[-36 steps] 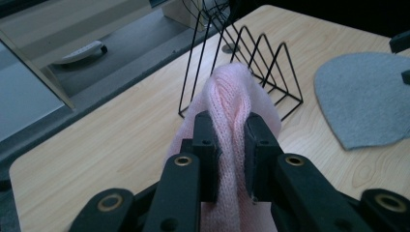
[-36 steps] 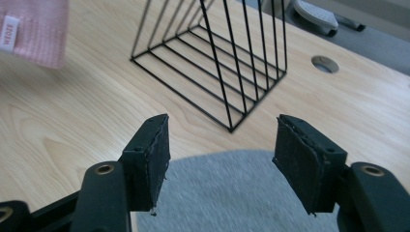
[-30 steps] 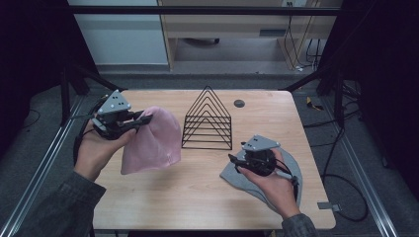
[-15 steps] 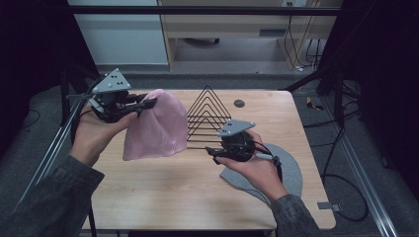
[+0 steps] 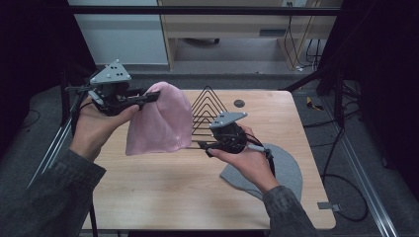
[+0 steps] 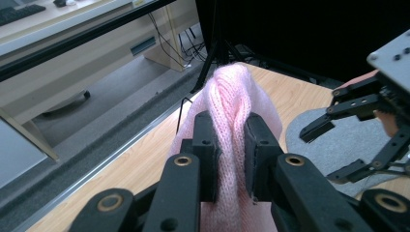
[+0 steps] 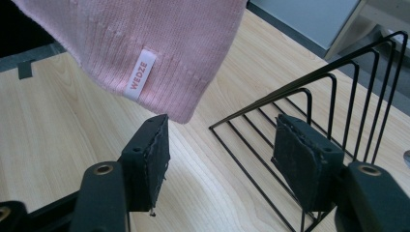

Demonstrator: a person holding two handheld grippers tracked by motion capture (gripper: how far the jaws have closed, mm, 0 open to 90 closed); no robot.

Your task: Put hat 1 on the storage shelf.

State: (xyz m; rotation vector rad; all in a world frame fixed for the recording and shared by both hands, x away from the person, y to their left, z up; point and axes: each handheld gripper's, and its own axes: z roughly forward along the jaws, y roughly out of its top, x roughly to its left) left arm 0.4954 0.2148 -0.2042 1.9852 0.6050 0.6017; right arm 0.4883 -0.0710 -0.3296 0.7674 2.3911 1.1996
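A pink knitted beanie [image 5: 159, 121] hangs in the air above the table's left half, pinched at its top by my left gripper [image 5: 148, 97], which is shut on it. In the left gripper view the knit [image 6: 231, 104] is squeezed between the two jaws. My right gripper [image 5: 200, 146] is open, just right of the beanie's lower corner and in front of a black wire rack [image 5: 207, 111]. In the right gripper view the beanie's ribbed hem [image 7: 164, 63] with a white label hangs just above the open jaws. A grey beanie [image 5: 281, 170] lies flat under the right hand.
The black wire rack [image 7: 314, 121] stands at the table's middle back, close behind the right gripper. A small dark round object [image 5: 239, 103] lies near the back edge. The wooden table [image 5: 163, 192] has bare room at the front. Metal frame rails run along both sides.
The left gripper has lifted the pink beanie higher and to the right. The right gripper left the grey beanie and moved left and forward, toward the pink beanie's hem.
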